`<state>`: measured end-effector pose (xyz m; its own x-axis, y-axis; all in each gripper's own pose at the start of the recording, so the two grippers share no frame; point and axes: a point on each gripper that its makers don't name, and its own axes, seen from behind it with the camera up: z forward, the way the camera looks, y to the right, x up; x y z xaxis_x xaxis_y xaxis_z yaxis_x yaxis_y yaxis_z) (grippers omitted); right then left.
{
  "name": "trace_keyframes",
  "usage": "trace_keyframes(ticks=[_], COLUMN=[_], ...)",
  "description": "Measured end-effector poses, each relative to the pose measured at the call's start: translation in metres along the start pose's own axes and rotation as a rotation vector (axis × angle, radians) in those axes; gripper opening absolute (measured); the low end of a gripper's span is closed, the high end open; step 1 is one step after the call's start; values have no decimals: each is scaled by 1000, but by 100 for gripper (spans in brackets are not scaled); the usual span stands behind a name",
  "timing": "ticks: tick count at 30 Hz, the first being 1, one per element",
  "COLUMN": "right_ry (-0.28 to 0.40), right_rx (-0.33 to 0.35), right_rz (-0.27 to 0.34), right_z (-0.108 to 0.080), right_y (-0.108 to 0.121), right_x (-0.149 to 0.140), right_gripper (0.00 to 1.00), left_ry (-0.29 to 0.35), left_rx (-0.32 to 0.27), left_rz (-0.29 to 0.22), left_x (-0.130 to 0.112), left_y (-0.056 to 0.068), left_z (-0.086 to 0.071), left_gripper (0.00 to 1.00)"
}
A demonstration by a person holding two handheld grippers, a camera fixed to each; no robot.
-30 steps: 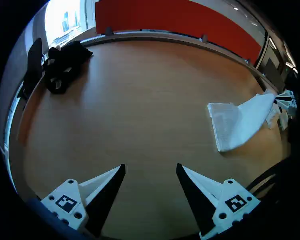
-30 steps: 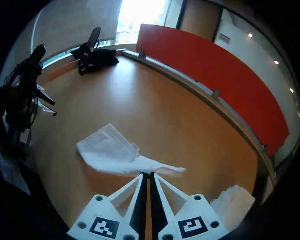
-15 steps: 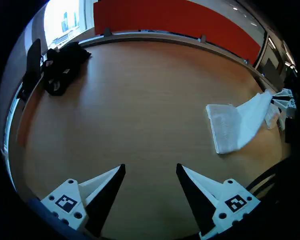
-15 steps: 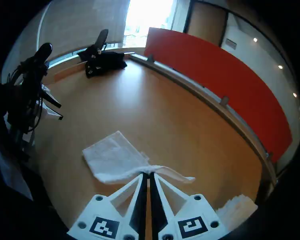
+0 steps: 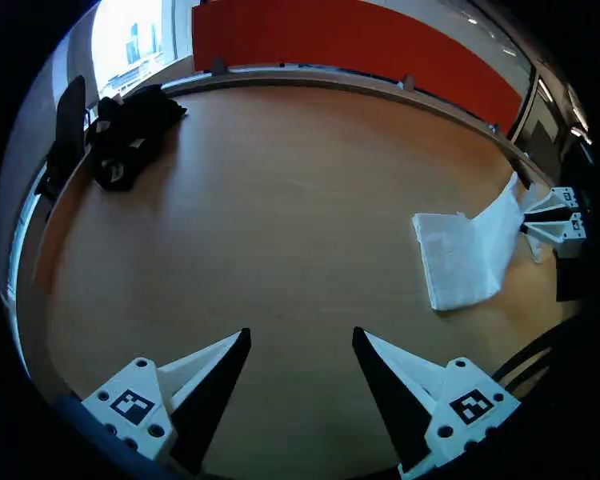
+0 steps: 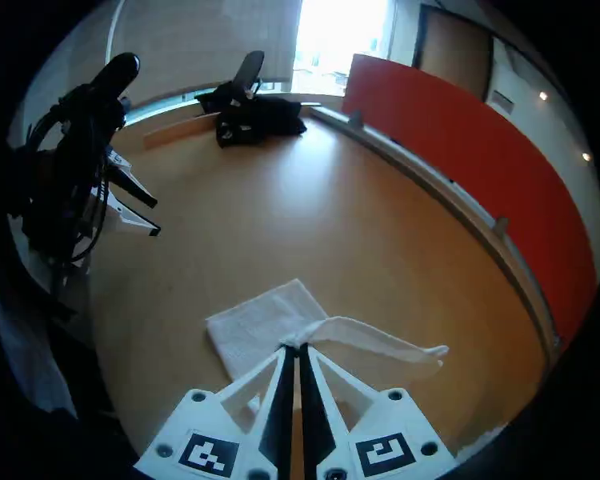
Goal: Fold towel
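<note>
The small white cloth towel [image 6: 252, 332] lies on the light wooden table [image 5: 284, 200], on my side of the long red partition panel [image 5: 356, 36] and well apart from it. My right gripper [image 6: 298, 350] is clenched on one edge of the towel and holds this edge up, while the rest lies flat. My left gripper [image 5: 300, 352] is released, with jaws wide and nothing between them, also well apart from the red panel.

I judge the towel light, soft and limp, because it sags from my grip. It is not fragile. A corner or a thin edge is the best hold.

I count one towel, two grippers, one red panel, and one black bag [image 5: 128, 132] near the panel's end.
</note>
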<state>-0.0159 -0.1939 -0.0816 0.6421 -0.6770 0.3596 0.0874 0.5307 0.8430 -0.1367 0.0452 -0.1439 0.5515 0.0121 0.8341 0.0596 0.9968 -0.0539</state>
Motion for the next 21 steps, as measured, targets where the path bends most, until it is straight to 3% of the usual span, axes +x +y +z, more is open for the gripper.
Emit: trace_keyframes(ticks=[11, 21], right_ry=[-35, -63], right_rx=[91, 102], right_rz=[-18, -1], right_z=[31, 41], right_y=[-32, -35], right_x=[-4, -15], right_gripper=[6, 6], left_ry=[8, 7], left_rx=[17, 32], left_rz=[-31, -50], left_x=[-6, -13], left_y=[-14, -25], left_z=[-9, -14], left_gripper=[94, 94])
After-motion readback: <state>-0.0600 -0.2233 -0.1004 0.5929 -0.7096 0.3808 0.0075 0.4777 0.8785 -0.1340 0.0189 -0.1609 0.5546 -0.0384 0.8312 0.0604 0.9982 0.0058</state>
